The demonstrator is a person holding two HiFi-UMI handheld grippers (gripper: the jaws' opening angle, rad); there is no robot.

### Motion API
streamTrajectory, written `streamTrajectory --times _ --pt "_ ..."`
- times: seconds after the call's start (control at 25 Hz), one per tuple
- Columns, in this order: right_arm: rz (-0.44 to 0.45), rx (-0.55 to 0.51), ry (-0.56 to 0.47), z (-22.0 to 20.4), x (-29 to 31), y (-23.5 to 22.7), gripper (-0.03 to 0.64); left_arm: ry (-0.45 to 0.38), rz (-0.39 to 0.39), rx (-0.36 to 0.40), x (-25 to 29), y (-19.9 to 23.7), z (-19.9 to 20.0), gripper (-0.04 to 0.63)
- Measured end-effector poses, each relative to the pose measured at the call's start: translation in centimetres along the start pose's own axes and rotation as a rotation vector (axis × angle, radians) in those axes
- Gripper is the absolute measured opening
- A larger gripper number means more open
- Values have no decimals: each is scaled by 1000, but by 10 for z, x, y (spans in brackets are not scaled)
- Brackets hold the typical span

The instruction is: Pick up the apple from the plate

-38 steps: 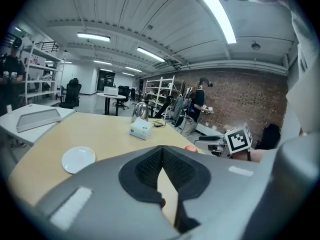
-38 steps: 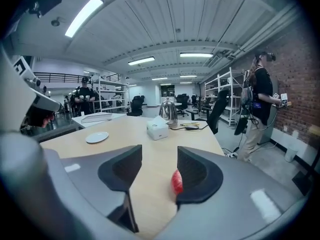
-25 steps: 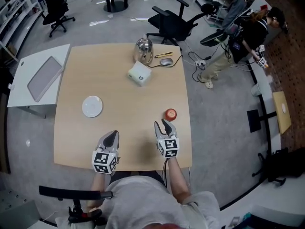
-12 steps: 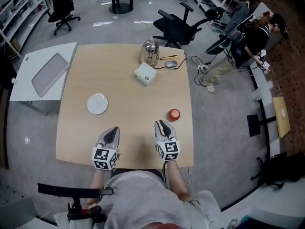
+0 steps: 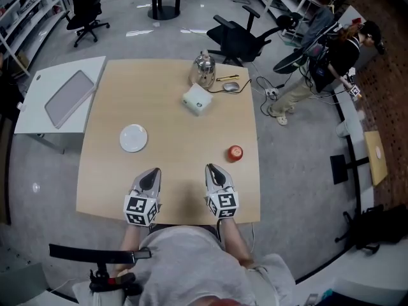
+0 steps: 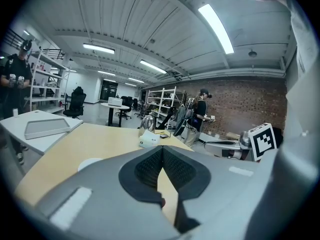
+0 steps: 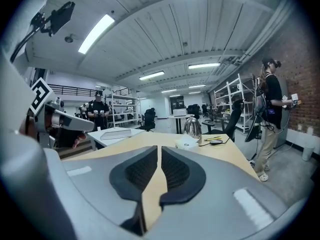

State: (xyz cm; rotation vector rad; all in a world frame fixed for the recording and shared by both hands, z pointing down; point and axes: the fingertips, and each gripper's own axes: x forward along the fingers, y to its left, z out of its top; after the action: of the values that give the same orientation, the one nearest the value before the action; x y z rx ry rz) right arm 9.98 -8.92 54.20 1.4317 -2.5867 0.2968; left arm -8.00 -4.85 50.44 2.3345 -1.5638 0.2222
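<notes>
The red apple (image 5: 234,152) lies on the bare tabletop near the right edge, apart from the empty white plate (image 5: 133,138), which sits left of centre. My right gripper (image 5: 211,168) is close to the near edge, short of the apple and to its left. Its jaws have just been closing, and they now stand shut with nothing between them (image 7: 159,148). My left gripper (image 5: 153,173) hovers beside it, below the plate, also shut and empty (image 6: 162,149). The plate (image 6: 90,162) shows low at the left in the left gripper view.
A steel kettle (image 5: 203,71), a white box (image 5: 197,99), a mouse (image 5: 231,86) and a pen (image 5: 221,78) sit at the table's far side. A white side table with a grey tray (image 5: 70,97) stands left. Office chairs (image 5: 239,37) and a person (image 5: 338,50) are beyond.
The right jaws have gone from open to shut with nothing in them. Both grippers have drawn back a little toward the near edge. The apple has stayed on the table.
</notes>
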Motion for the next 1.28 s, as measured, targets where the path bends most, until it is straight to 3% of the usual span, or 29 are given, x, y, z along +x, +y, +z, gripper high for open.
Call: streamTrajectory --times 1.28 --pt "16 5 -1 -4 -4 9 5 -9 16 14 -5 7 3 20"
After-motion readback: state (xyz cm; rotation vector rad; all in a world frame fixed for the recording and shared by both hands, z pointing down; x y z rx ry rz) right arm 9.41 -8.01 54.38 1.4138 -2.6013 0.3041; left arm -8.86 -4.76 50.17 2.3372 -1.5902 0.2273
